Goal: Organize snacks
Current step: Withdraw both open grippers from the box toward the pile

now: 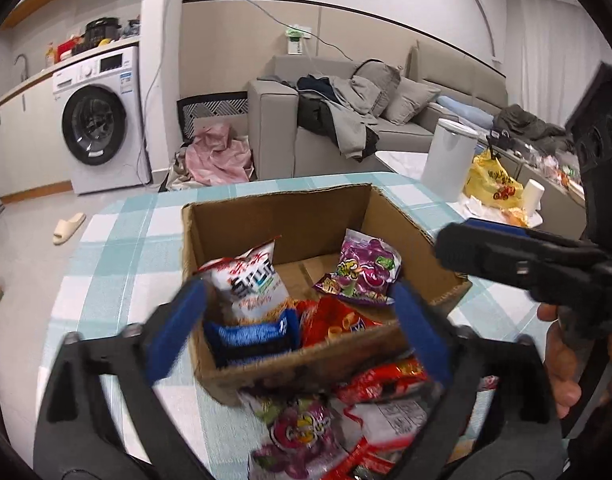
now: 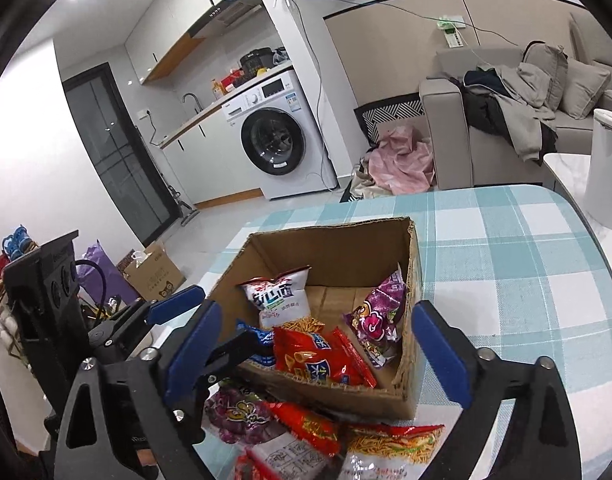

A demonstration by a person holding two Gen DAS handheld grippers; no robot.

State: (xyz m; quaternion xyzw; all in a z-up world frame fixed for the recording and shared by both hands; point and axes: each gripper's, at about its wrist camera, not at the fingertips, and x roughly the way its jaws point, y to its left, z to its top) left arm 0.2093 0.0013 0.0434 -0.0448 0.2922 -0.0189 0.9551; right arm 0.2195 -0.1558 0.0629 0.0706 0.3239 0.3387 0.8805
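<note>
An open cardboard box (image 1: 274, 216) (image 2: 329, 248) stands on the checked tablecloth. Inside lie a white snack bag (image 1: 252, 280) (image 2: 280, 298), a purple bag (image 1: 363, 268) (image 2: 379, 320), a red bag (image 1: 335, 322) (image 2: 317, 356) and a blue pack (image 1: 250, 336) (image 2: 258, 340). More red, purple and white bags (image 1: 345, 420) (image 2: 306, 432) lie loose on the near side of the box. My left gripper (image 1: 298, 332) is open and empty over the box's near wall. My right gripper (image 2: 317, 356) is open and empty, also over the near wall; it shows at the right of the left wrist view (image 1: 485, 254).
The table (image 1: 118, 248) (image 2: 525, 272) has a teal and white checked cloth. Beyond it are a washing machine (image 1: 102, 120) (image 2: 282, 136), a sofa with clothes (image 1: 345, 112) (image 2: 505, 100), a white bin (image 1: 445, 156) (image 2: 605, 168) and a yellow bag (image 1: 491, 180).
</note>
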